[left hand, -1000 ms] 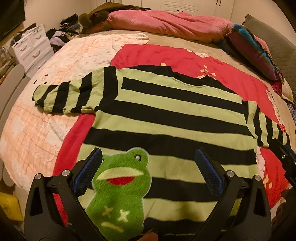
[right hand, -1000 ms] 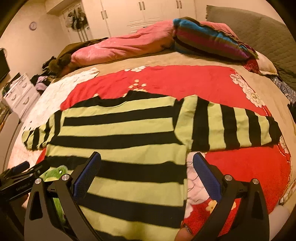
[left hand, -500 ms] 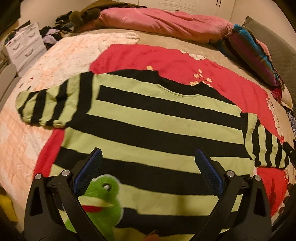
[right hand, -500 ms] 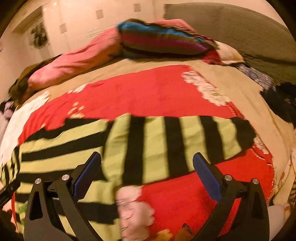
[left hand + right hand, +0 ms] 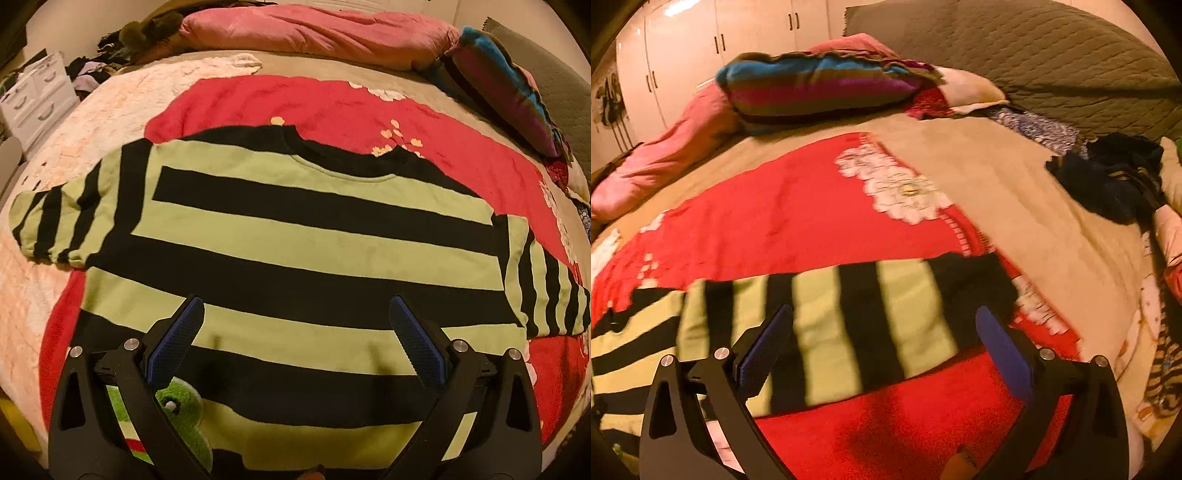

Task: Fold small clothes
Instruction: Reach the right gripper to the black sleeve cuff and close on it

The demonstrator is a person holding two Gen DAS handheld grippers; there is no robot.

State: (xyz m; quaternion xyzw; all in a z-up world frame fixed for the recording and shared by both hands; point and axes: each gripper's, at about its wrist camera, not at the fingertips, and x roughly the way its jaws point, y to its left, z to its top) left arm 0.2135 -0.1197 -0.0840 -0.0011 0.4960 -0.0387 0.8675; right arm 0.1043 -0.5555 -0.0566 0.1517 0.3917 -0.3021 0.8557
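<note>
A small green-and-black striped sweater (image 5: pixel 303 243) lies flat on a red blanket (image 5: pixel 332 107) on the bed, sleeves spread left and right. A fuzzy green frog patch (image 5: pixel 181 410) sits near its hem. My left gripper (image 5: pixel 295 332) is open and empty above the sweater's lower body. My right gripper (image 5: pixel 882 339) is open and empty above the sweater's right sleeve (image 5: pixel 857 317), whose black cuff (image 5: pixel 975 284) lies toward the right finger.
A pink duvet (image 5: pixel 306 33) and a striped pillow (image 5: pixel 820 88) lie at the head of the bed. Dark clothes (image 5: pixel 1115 177) are heaped at the right. A white drawer unit (image 5: pixel 33 96) stands beside the bed on the left.
My left gripper has moved forward over the sweater, so the frog patch has slid down behind the left finger. My right gripper has swung right and now faces the right sleeve.
</note>
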